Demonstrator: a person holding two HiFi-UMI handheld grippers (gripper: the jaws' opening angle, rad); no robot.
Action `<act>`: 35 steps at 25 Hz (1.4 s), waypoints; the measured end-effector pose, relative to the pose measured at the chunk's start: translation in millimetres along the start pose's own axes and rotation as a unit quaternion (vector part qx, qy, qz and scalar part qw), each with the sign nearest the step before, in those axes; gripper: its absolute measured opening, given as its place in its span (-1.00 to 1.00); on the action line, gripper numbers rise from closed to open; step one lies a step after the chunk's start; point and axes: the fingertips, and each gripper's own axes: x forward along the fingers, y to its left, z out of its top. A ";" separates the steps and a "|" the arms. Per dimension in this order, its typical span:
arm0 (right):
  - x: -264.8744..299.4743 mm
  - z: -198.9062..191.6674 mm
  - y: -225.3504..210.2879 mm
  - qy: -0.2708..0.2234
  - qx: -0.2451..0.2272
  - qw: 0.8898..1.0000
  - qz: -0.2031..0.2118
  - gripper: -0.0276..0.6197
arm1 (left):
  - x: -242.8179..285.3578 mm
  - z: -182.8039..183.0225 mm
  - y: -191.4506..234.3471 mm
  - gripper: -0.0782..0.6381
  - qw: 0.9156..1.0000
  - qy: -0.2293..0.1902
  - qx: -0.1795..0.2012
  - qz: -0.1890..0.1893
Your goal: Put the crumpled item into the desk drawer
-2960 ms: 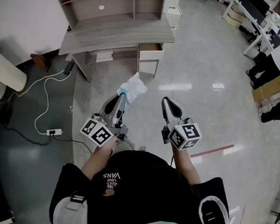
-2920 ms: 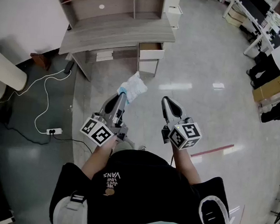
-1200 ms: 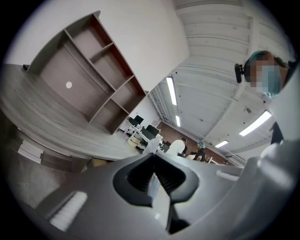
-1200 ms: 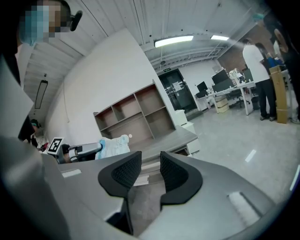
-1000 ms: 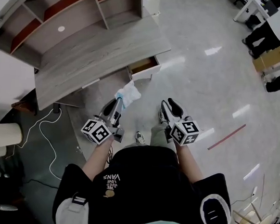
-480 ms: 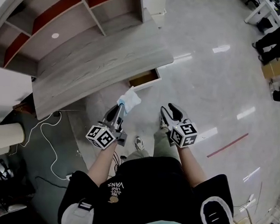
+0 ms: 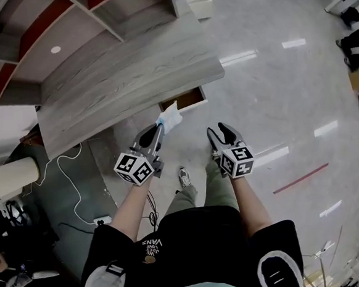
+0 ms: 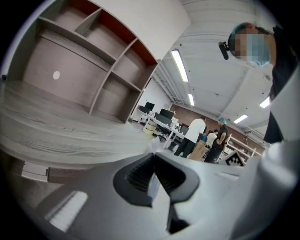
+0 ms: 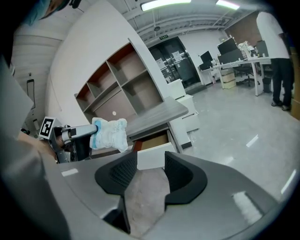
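Crumpled item (image 7: pixel 170 116) pinched between fingers (image 7: pixel 147 135) of left gripper (image 7: pixel 158 127) — seemingly near drawer (image 7: pixel 184 100).

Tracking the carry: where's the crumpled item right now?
Head view, left of centre: the crumpled item is clamped at the tip of the left gripper, held in the air just short of the open desk drawer.

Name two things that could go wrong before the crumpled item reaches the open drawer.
1. The left tongs pinch only an edge of the crumpled item, so it might slip free.
2. The drawer sits partly under the desk top; the item could catch there and fall to the floor.
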 end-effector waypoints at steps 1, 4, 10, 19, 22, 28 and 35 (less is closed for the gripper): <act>5.5 0.5 -5.4 0.002 -0.001 1.000 0.001 -0.43 | 5.3 -0.4 0.7 -0.62 1.000 0.005 0.011 0.000; 21.7 -0.3 -19.1 0.011 -0.002 1.000 0.003 -0.42 | 16.9 0.0 3.4 -0.62 0.999 0.021 0.050 0.002; 52.4 -12.6 -37.7 0.033 0.002 0.999 0.012 -0.35 | 32.2 0.3 2.5 -0.62 0.989 0.051 0.141 -0.002; 86.0 -27.7 -57.3 0.057 0.006 0.998 0.026 -0.35 | 63.4 -5.4 -11.6 -0.62 0.952 0.118 0.283 -0.015; 93.3 -29.7 -61.5 0.061 0.010 0.998 0.028 -0.35 | 73.1 -9.7 -10.8 -0.62 0.939 0.127 0.318 -0.015; 108.3 -31.1 -61.3 0.064 0.010 0.997 0.038 -0.35 | 87.2 -20.7 -6.6 -0.62 0.909 0.148 0.390 -0.020; 120.7 -31.6 -62.0 0.064 0.019 0.997 0.046 -0.36 | 100.6 -41.9 9.4 -0.62 0.885 0.186 0.426 -0.006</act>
